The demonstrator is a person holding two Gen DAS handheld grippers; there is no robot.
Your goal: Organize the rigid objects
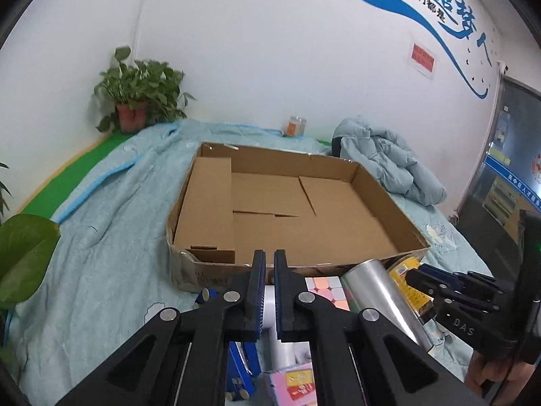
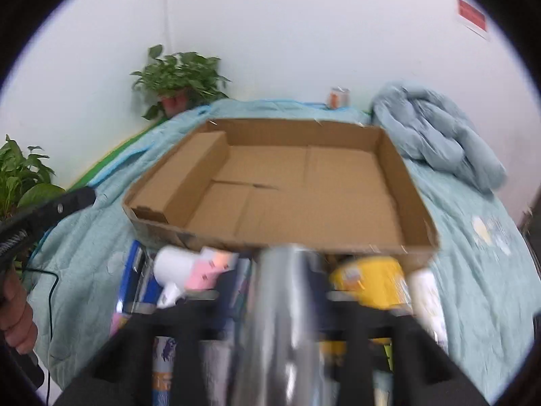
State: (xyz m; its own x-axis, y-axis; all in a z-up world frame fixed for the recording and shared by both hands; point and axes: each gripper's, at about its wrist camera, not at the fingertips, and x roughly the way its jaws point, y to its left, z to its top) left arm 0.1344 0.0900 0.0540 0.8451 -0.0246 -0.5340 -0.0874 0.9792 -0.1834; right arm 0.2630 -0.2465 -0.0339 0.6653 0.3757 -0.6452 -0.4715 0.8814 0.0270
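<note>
The left wrist view is sharp and shows both tools; the left gripper [image 1: 269, 264] fills the foreground, its blue-lined fingers nearly together with a narrow gap and nothing between them, and the right gripper [image 1: 419, 279] enters from the right edge, where it meets the silver cylinder [image 1: 382, 299]. The right wrist view is blurred near the lens; there the silver cylinder [image 2: 287, 304] runs straight up the middle between the black fingers of the right gripper [image 2: 287, 294], so it appears held, though the blur hides the contact itself; the left gripper [image 2: 72, 199] shows only as a dark tip at the left edge.

The shallow cardboard tray [image 1: 389, 196] lies on the pale blue quilt [image 1: 111, 237]; inside it, against the left wall, sits a long closed cardboard box [image 1: 206, 209]; the rest of the floor shows only flat flaps.

Just in front of the tray's near wall lies a crowd of items: a pastel puzzle cube [image 1: 326, 289], a yellow packet [image 1: 410, 287] beside the cylinder, a white roll [image 2: 172, 265], a pink card [image 1: 294, 382] and a blue item [image 1: 241, 368]; the left gripper's frame covers much of this pile. Beyond the tray, a bundled grey-blue jacket [image 1: 385, 162] lies at its far right corner; a small jar [image 1: 295, 126] and a potted plant [image 1: 142, 101] stand by the wall.
</note>
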